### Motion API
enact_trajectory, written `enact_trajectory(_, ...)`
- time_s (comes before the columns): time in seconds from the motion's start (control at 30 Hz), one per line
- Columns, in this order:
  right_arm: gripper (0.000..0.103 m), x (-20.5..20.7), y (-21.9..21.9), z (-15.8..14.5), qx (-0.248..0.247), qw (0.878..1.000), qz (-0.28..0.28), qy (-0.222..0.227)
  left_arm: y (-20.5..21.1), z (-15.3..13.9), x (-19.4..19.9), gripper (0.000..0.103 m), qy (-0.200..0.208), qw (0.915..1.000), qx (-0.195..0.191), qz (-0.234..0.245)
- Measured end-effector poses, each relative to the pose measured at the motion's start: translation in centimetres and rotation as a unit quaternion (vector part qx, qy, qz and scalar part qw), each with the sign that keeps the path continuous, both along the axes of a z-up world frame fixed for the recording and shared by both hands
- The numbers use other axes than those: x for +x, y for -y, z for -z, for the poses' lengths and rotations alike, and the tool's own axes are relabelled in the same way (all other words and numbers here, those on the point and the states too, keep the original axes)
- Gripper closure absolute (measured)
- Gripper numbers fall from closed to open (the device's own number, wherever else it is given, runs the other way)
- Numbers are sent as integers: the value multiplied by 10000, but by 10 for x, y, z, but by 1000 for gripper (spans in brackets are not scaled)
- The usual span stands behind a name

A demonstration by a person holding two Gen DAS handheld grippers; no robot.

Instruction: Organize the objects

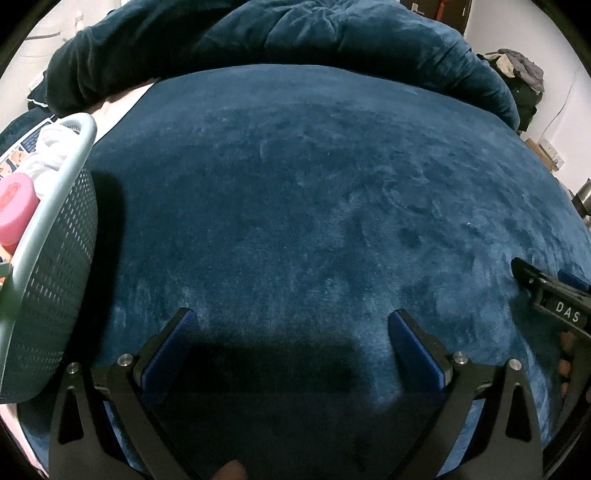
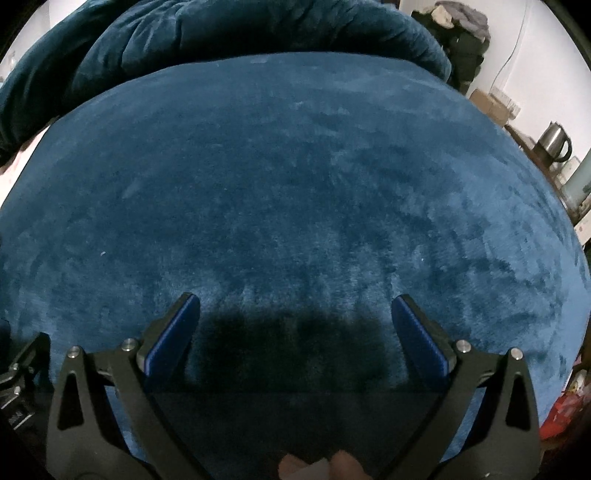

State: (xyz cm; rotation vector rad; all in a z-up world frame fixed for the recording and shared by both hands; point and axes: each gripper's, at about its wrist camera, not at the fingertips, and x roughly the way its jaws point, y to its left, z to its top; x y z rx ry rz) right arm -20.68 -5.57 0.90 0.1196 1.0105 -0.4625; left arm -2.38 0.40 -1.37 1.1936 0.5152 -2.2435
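A dark blue plush blanket [image 1: 314, 192] spreads across nearly the whole of both wrist views, its nap brushed into lighter and darker patches. Behind it lies a bunched teal-blue quilt [image 1: 332, 40], heaped along the far edge.

At the left edge of the left wrist view stands a pale green perforated basket [image 1: 48, 258], resting on the blanket just beside the left gripper. Inside it sit a pink-lidded container [image 1: 16, 206] against the near rim and a tangle of white items [image 1: 48, 155] farther back; what those are cannot be told.

The left gripper [image 1: 293, 325] hovers low over the blanket with its blue-padded jaws spread wide, nothing between them, its shadow falling on the fabric below. The right gripper [image 2: 295, 310] is likewise splayed fully apart and empty above bare blanket. Each gripper's black frame shows at the other view's edge, so the two sit side by side.

In the right wrist view, a steel kettle [image 2: 554, 142] stands on a cluttered surface beyond the blanket's right edge, with cardboard boxes [image 2: 489, 103] near the white wall and a pile of dark clothes [image 2: 465, 33] behind.
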Motion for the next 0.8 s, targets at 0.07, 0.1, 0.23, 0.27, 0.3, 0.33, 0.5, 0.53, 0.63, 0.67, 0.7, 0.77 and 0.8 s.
enact_trajectory(0.07, 0, 0, -1, 1, -62, 10000, 2, 28, 0, 0, 0, 0, -10, 10000, -22, 14)
enact_trajectory(0.1, 0, 2, 0, 2, -58, 10000, 1, 33, 0, 0, 1, 0, -20, 10000, -39, 15)
enact_trajectory(0.23, 0, 3, 2, 3, -42, 10000, 1, 58, -1, 1, 2, 0, -75, 9999, -128, 23)
enact_trajectory(0.27, 0, 3, 2, 2, -46, 10000, 3, 64, -1, 2, 3, 0, -84, 9999, -137, 22)
enact_trajectory(0.3, 0, 3, 2, 3, -50, 10000, 4, 71, -1, 2, 3, 0, -87, 9999, -146, 22)
enact_trajectory(0.33, 0, 3, 2, 3, -53, 10000, 5, 75, -2, 2, 4, 0, -85, 9998, -157, 21)
enact_trajectory(0.5, 0, 2, 1, 3, -68, 9999, 3, 80, -2, 1, 4, 0, -80, 9998, -169, 22)
enact_trajectory(0.53, 0, 2, 1, 3, -68, 9999, 1, 80, -2, 1, 4, 0, -82, 9998, -168, 22)
enact_trajectory(0.63, 0, 2, 1, 3, -67, 9999, -1, 80, -2, 1, 4, 0, -80, 9998, -171, 21)
enact_trajectory(0.67, 0, 3, 1, 3, -66, 9999, -1, 82, -2, 1, 4, 0, -81, 9998, -172, 22)
enact_trajectory(0.7, 0, 3, 1, 4, -64, 9999, -2, 82, -4, 1, 4, 0, -83, 9998, -180, 26)
enact_trajectory(0.77, 0, 3, 1, 3, -66, 9999, -3, 80, -4, 1, 5, 0, -79, 9998, -199, 55)
enact_trajectory(0.8, 0, 2, 1, 3, -69, 9999, -3, 80, -4, 0, 5, 0, -74, 9997, -201, 67)
